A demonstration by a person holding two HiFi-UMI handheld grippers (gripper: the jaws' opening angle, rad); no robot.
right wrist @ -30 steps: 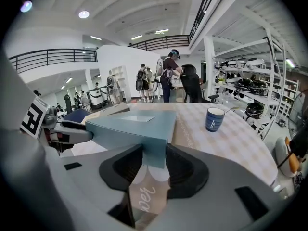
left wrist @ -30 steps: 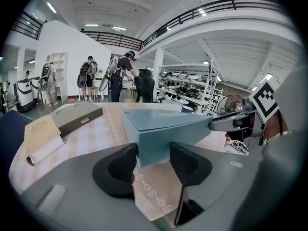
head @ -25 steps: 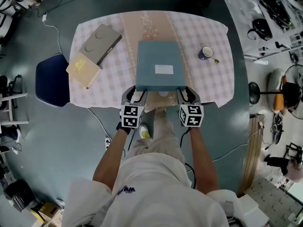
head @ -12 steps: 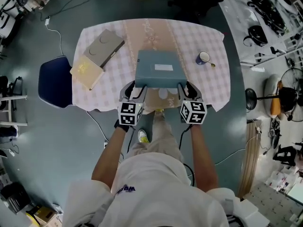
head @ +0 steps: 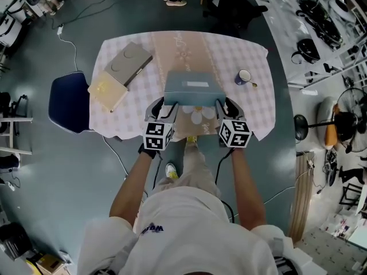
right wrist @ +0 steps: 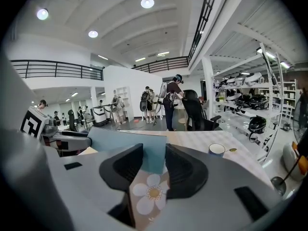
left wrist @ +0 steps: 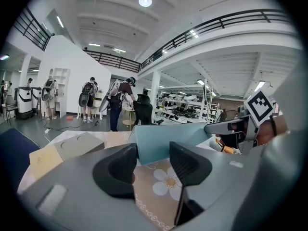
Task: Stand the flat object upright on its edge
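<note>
A flat teal box (head: 192,88) with a white label rests its far edge on the table, tilted up with its near edge raised. My left gripper (head: 167,106) is shut on the near left corner, and my right gripper (head: 221,105) is shut on the near right corner. In the left gripper view the teal box (left wrist: 163,141) rises between the jaws of the left gripper (left wrist: 151,159). The right gripper view shows the teal box (right wrist: 127,142) slanting up between the jaws of the right gripper (right wrist: 154,160). A flower print on the cloth shows under the raised edge.
The table (head: 255,105) has a checked cloth with a beige runner. A grey flat case (head: 129,62) and a tan book (head: 106,90) lie at its left, and a mug with a spoon (head: 244,77) is at its right. A blue chair (head: 66,103) stands left. People stand far behind.
Both grippers have lifted the box's near edge, so the box now tilts much steeper than a second ago. The flower print under it has come into sight.
</note>
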